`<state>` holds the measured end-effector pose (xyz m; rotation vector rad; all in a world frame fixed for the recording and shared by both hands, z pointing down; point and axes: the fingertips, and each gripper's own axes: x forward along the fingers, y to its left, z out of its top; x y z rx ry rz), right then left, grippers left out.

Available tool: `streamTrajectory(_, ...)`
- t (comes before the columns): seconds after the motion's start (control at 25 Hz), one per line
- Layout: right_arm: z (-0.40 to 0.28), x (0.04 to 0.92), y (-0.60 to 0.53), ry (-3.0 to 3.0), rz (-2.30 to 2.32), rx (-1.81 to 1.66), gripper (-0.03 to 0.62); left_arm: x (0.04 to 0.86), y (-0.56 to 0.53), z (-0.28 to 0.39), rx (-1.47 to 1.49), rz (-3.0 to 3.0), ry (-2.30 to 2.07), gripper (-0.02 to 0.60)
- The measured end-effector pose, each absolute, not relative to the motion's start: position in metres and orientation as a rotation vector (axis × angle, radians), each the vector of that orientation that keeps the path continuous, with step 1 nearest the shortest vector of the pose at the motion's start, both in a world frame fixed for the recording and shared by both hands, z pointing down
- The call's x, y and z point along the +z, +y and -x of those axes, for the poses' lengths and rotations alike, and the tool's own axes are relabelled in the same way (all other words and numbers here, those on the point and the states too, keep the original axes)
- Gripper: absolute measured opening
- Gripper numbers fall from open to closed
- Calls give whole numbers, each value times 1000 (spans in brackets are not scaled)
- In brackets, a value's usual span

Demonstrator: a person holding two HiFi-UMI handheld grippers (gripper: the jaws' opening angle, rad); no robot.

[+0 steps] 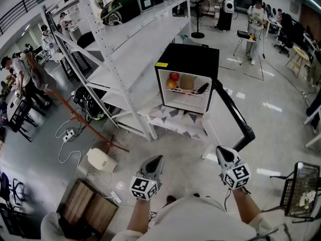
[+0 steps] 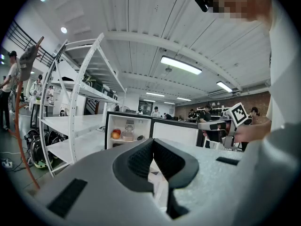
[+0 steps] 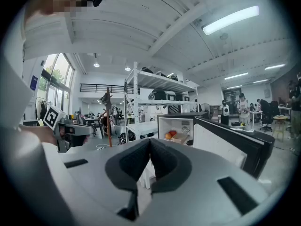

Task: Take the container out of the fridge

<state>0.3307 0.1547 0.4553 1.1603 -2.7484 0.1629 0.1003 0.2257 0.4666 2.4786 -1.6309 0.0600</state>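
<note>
Head view: fridge (image 1: 188, 59), door open, container (image 1: 186, 83) on its shelf; left gripper (image 1: 155, 159) and right gripper (image 1: 221, 150) well before the fridge, jaws together, empty.

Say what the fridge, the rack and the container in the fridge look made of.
Fridge: black matt outside, likely painted metal; white lining, likely plastic. Rack: white painted metal, judging by its perforated posts. Container: beige, probably plastic; too small to be sure.
</note>
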Motion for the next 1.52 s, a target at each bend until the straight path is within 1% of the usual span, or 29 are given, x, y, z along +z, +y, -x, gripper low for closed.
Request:
streamTrajectory(0.64,-324,457,147,-2729,-1215,196,6,469,224,-91,72,-2502,-1584,5)
streamTrajectory(1.28,-279,475,178,-2658,-1212,194,8,491,246,-56,62,-2507,-1505,5)
streamTrajectory(1.52,-264,470,190,-2658,-1243,176,6,486,253,-40,44,-2532,-1487,5)
